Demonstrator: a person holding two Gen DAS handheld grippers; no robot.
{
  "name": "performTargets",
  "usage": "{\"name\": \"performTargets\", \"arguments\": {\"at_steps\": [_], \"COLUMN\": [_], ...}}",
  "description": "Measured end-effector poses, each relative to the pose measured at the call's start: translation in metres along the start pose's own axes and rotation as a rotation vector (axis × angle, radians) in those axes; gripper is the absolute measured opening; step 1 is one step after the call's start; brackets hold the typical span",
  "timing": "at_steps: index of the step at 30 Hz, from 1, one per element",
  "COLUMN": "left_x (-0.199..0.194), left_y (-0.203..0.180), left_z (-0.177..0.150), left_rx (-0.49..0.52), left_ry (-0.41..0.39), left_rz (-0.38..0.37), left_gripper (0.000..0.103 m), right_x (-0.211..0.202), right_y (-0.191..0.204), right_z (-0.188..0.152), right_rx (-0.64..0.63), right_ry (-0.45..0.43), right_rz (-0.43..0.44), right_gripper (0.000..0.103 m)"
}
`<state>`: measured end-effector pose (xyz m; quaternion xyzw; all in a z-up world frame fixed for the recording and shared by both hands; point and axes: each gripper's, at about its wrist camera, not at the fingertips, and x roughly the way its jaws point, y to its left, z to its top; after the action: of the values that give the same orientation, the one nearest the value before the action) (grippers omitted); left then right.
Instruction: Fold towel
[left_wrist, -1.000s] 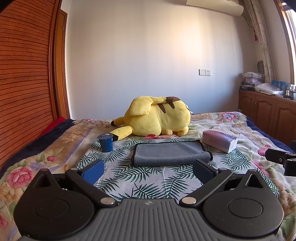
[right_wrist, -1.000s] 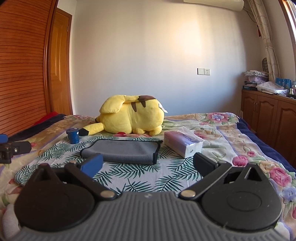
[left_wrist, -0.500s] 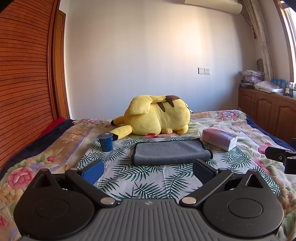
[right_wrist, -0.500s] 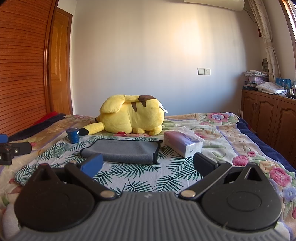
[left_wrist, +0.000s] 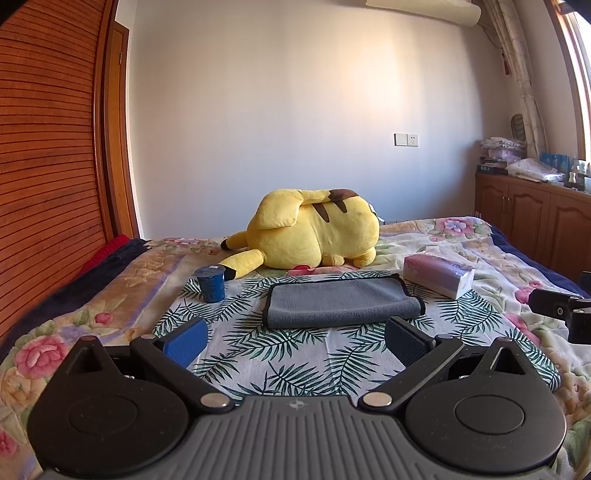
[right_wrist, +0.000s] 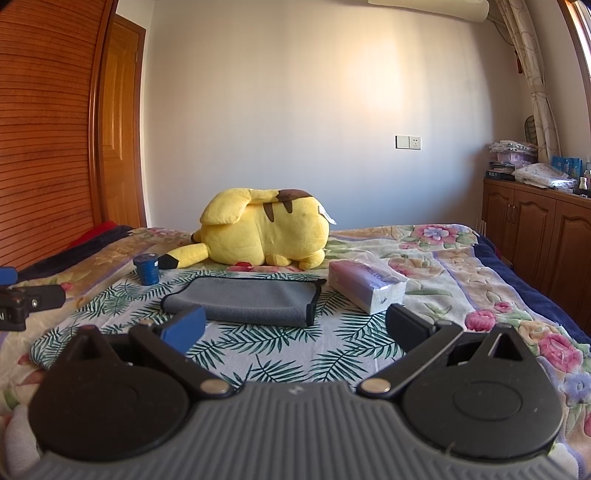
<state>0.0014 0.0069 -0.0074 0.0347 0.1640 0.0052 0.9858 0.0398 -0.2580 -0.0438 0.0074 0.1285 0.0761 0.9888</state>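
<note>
A grey towel with a dark hem (left_wrist: 340, 301) lies folded flat on a palm-leaf cloth (left_wrist: 295, 354) on the bed; it also shows in the right wrist view (right_wrist: 251, 300). My left gripper (left_wrist: 295, 338) is open and empty, held just short of the towel's near edge. My right gripper (right_wrist: 293, 325) is open and empty, near the towel's near right corner. Each gripper shows at the edge of the other's view.
A yellow plush toy (left_wrist: 314, 232) lies behind the towel. A blue cup (left_wrist: 211, 282) stands to its left and a tissue pack (left_wrist: 437, 275) to its right. A wooden wardrobe (left_wrist: 48, 166) is at the left, low cabinets (left_wrist: 535, 225) at the right.
The left wrist view has tilted up very slightly. The towel has not moved and both grippers stay open.
</note>
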Motion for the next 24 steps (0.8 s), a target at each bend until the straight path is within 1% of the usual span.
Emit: {"name": "performTargets", "arguments": {"at_steps": [24], "left_x": [0.0003], "left_y": [0.0019], "left_z": [-0.0016], "left_rx": [0.005], "left_ry": [0.003], "left_rz": [-0.001], "left_gripper": [0.103], "right_x": [-0.0003], "right_y": [0.0001], "right_z": [0.0002], "right_rx": [0.000], "right_ry": [0.000], "right_rz": [0.000], "right_gripper": [0.103]}}
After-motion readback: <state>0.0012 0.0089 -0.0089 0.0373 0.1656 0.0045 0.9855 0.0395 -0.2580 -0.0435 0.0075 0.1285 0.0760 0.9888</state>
